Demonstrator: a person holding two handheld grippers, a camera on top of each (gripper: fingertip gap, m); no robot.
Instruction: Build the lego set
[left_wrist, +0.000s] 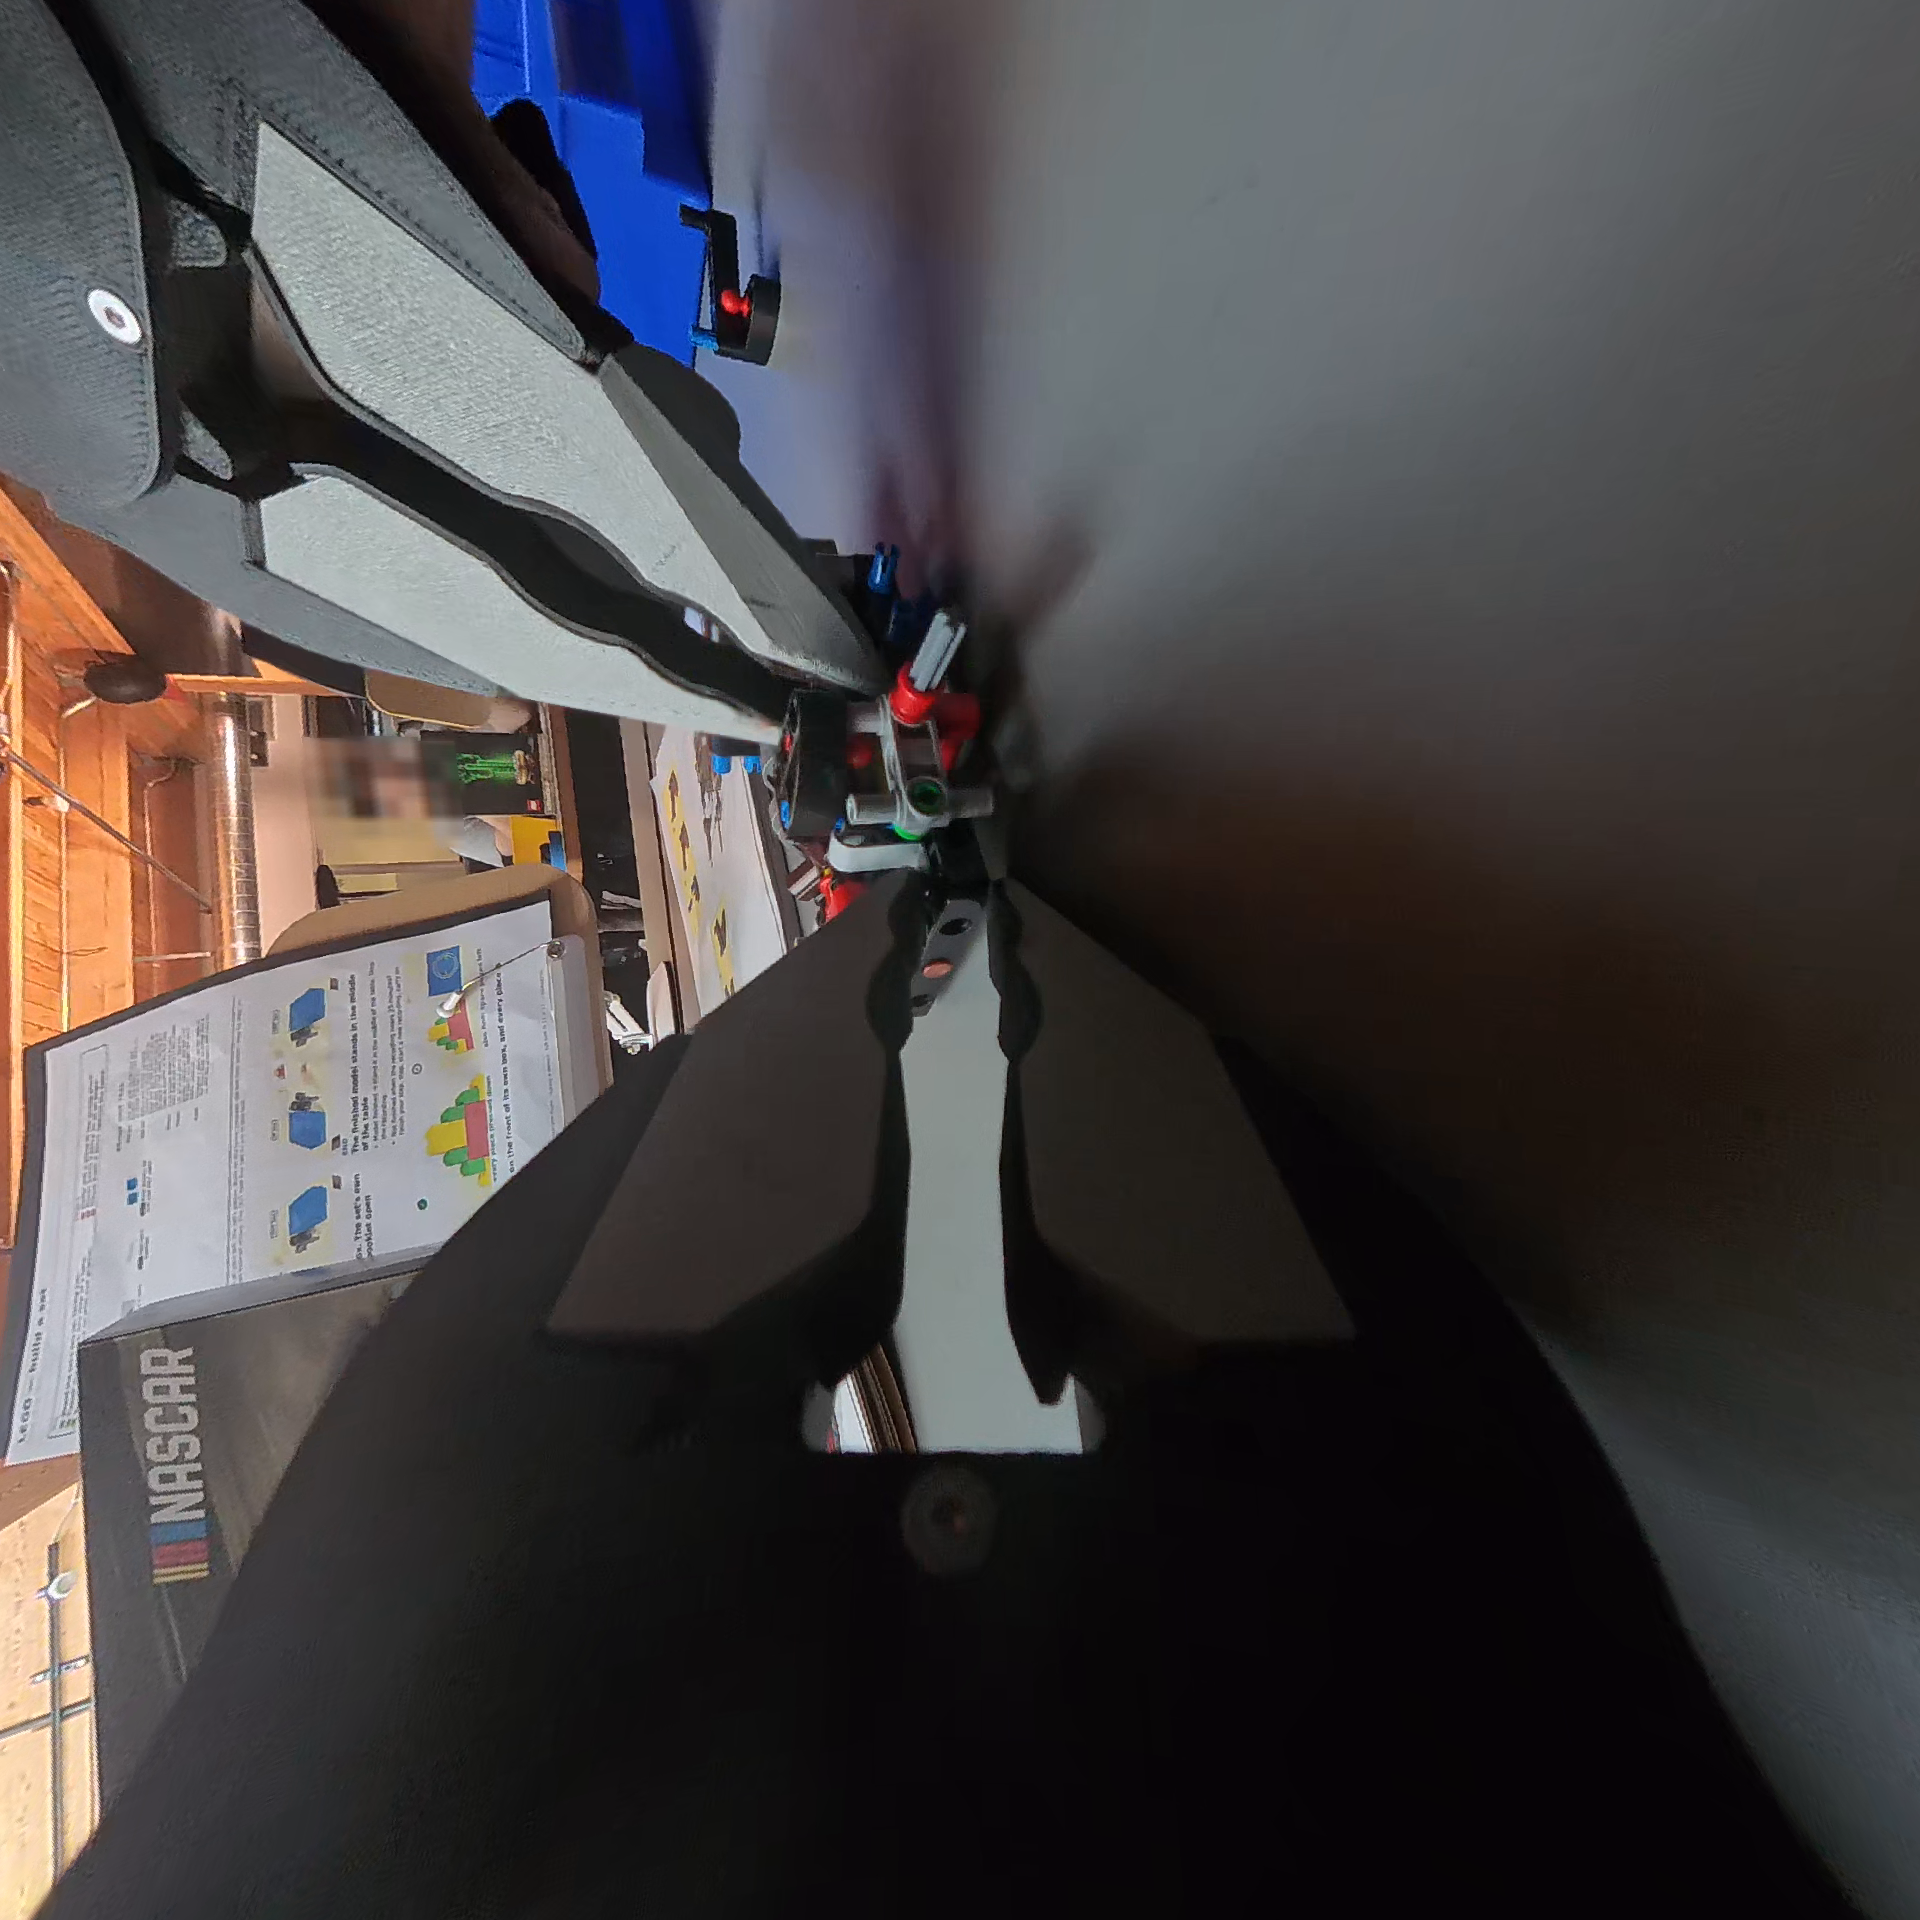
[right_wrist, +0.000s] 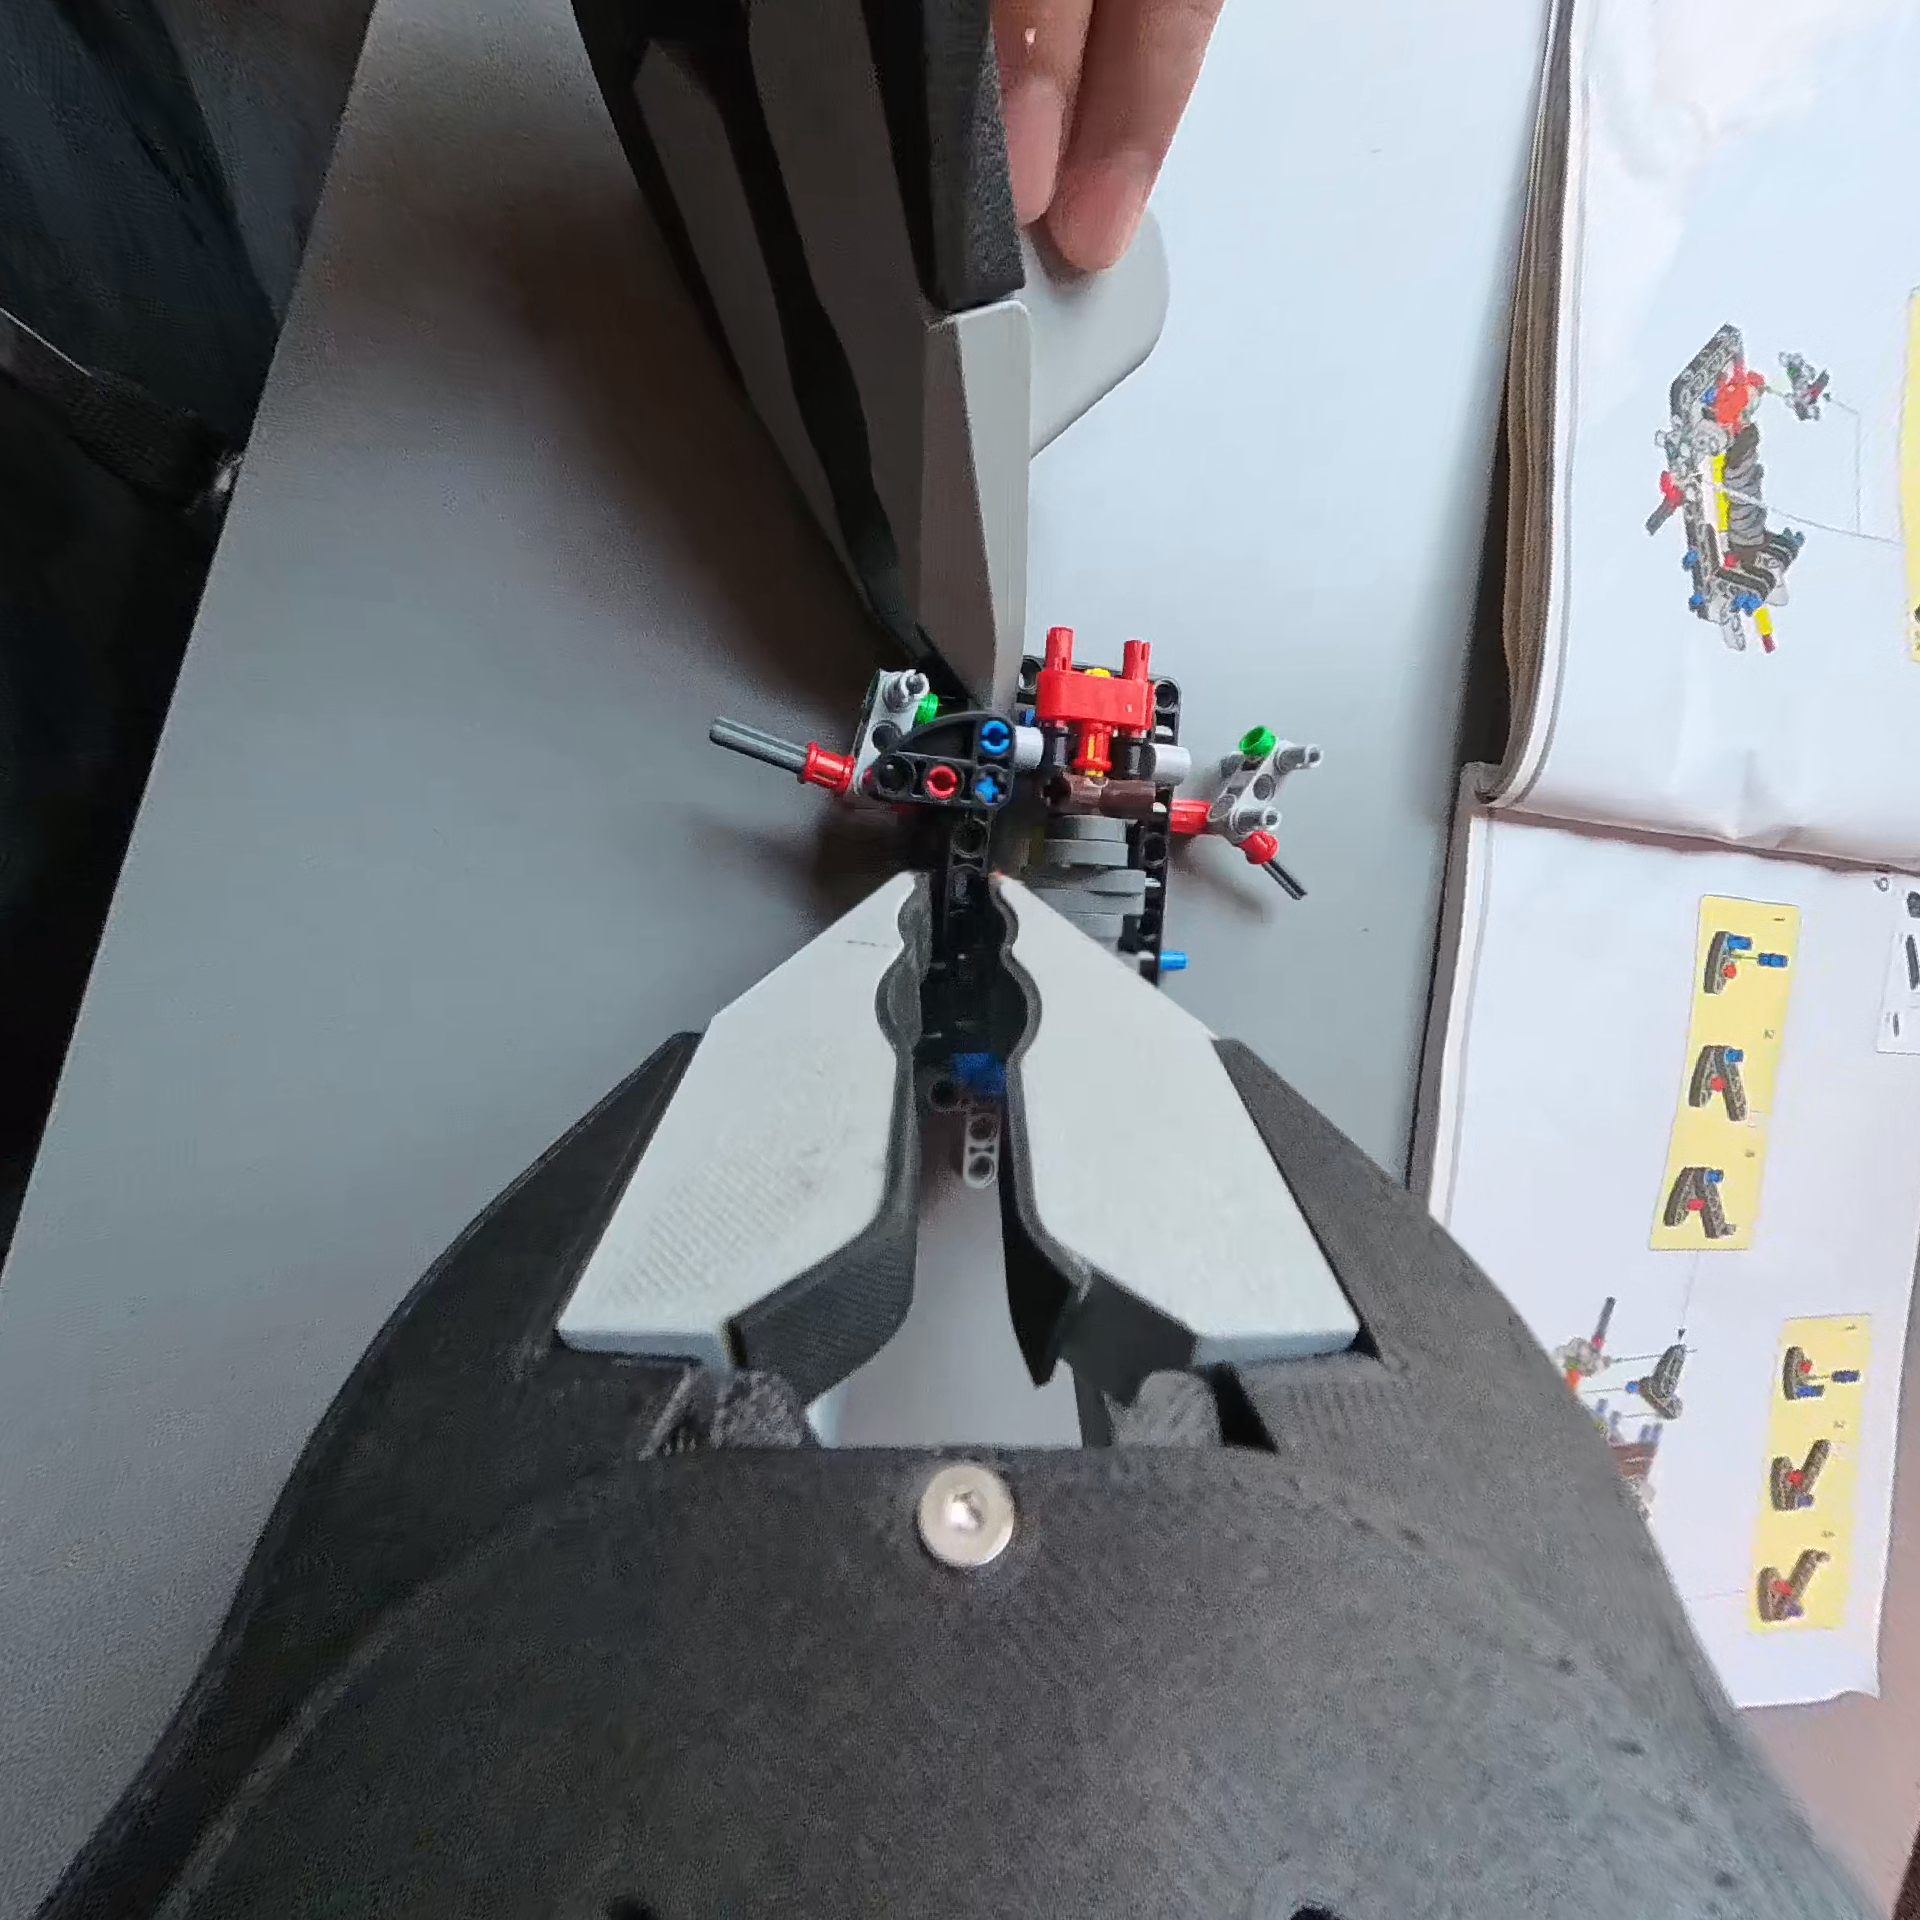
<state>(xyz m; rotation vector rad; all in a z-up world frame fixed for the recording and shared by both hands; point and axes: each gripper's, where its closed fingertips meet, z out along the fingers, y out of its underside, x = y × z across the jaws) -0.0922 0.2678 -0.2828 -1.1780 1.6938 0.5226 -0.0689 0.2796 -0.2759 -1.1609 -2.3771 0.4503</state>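
The lego model (right_wrist: 1081, 769) is a small black frame with red, grey, blue and green pins, resting on the grey table (right_wrist: 468, 727). My right gripper (right_wrist: 958, 883) is shut on the model's long black beam (right_wrist: 966, 852) from the near side. My left gripper (right_wrist: 971, 675) comes in from above, held by a hand (right_wrist: 1091, 125), and its tip meets the model's far side. In the left wrist view my left gripper (left_wrist: 951, 894) is shut on a black holed beam (left_wrist: 945, 956) of the model (left_wrist: 904, 748). The right gripper (left_wrist: 831, 696) reaches the model from the upper left.
An open instruction booklet (right_wrist: 1714, 520) lies right of the model. A blue bin (left_wrist: 603, 156) and a loose black piece with a red pin (left_wrist: 743, 301) sit beyond it. A printed sheet (left_wrist: 291, 1122) and a black set box (left_wrist: 208, 1507) stand at the left. Left and right tips are no more than a few centimetres apart.
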